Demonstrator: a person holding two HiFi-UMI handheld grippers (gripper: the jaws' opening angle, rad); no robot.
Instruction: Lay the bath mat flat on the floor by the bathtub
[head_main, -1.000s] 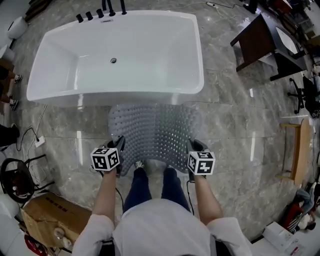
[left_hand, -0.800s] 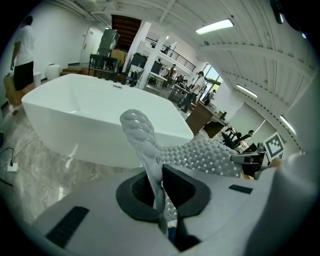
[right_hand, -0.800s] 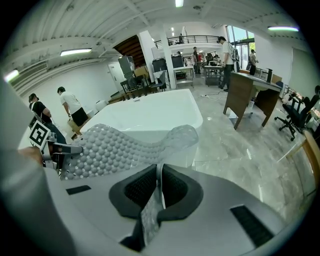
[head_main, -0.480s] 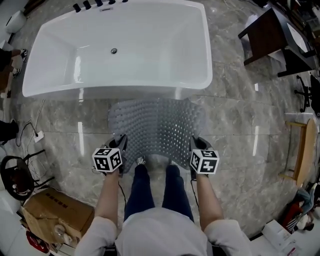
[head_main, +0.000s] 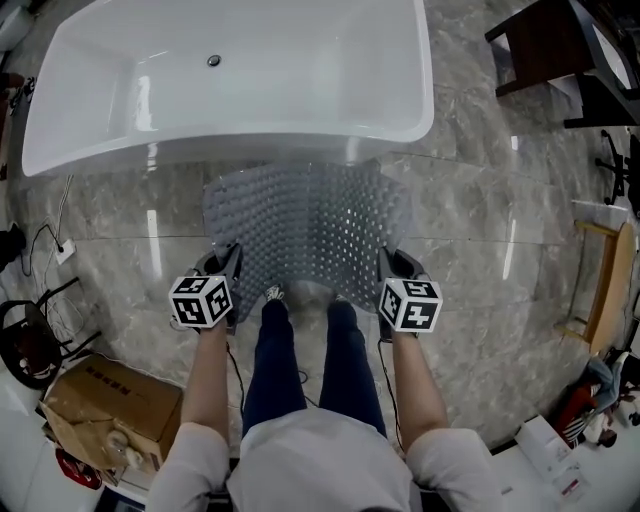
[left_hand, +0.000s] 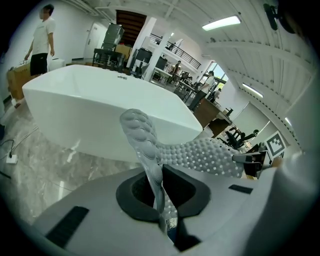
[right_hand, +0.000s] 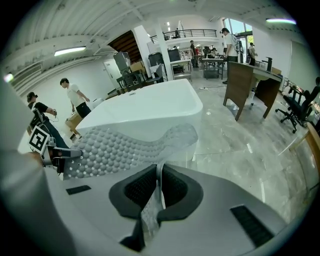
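The translucent grey bath mat (head_main: 308, 225) hangs stretched between both grippers, its far edge near the white bathtub (head_main: 230, 80) above the marble floor (head_main: 470, 240). The left gripper (head_main: 222, 268) is clamped on the mat's near left corner, the right gripper (head_main: 392, 270) on its near right corner, each pinching the studded edge

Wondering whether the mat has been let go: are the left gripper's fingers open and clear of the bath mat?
No, the left gripper has its fingers pinched shut on an edge of the bath mat.
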